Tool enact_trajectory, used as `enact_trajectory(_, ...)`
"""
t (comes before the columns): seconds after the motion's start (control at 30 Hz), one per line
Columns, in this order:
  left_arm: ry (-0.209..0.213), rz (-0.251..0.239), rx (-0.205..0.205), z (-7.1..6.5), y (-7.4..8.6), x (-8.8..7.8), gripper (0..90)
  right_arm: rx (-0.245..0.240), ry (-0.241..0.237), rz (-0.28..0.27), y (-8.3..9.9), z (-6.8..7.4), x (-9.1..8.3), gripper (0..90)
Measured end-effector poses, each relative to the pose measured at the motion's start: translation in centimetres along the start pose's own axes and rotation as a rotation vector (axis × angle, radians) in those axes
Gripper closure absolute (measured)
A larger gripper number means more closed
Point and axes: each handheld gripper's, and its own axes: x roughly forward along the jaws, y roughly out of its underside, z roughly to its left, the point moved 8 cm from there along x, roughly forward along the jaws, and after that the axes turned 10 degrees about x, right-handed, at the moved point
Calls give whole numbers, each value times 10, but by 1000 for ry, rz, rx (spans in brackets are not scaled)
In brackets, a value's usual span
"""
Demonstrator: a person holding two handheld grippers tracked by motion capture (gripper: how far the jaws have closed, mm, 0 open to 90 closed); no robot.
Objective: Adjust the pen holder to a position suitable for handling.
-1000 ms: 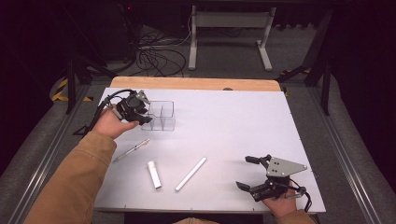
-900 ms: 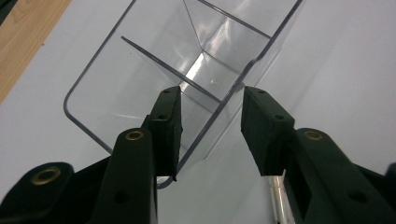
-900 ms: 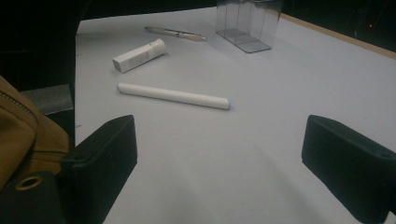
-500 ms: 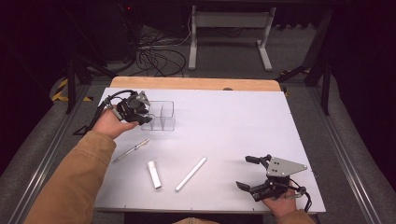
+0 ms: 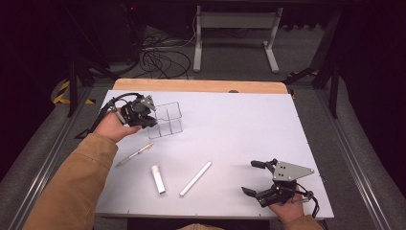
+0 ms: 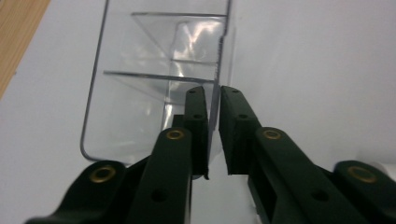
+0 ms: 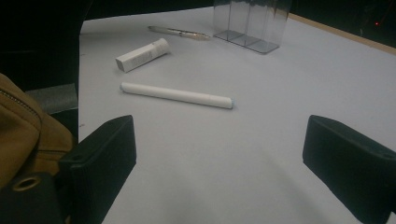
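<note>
At the left of the high view, your left gripper [image 5: 148, 111] has just been closing and now pinches a wall of the clear organizer [image 5: 168, 120]. Below it, at lower centre, lie a pen [image 5: 134, 154], a short white tube [image 5: 158, 178] and a white stick [image 5: 196, 178]. At the lower right, your right gripper [image 5: 253, 177] rests with jaws wide, holding nothing.

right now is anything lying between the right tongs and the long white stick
Nothing visible. The right tongs stand open, facing the long white stick across bare table. The short white tube, the pen and the clear organizer, whose wall the left tongs pinch, lie beyond it.
</note>
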Motion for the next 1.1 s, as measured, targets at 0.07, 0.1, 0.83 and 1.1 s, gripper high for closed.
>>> enact_trajectory(0.07, 15, 0, 13, -4, -5, -1, 862, -1, 0, 2, 0, 0, 0, 101)
enact_trajectory(0.1, 23, -9, 18, -6, -9, -3, 872, -1, -1, 1, 0, 0, 0, 100)
enact_trajectory(0.83, 90, -139, 191, -44, -90, -10, 883, -5, -6, -11, -1, 1, -2, 98)
enact_trajectory(1.1, 151, -174, 229, -62, -113, 7, 883, -8, -7, -16, -1, 1, -4, 98)
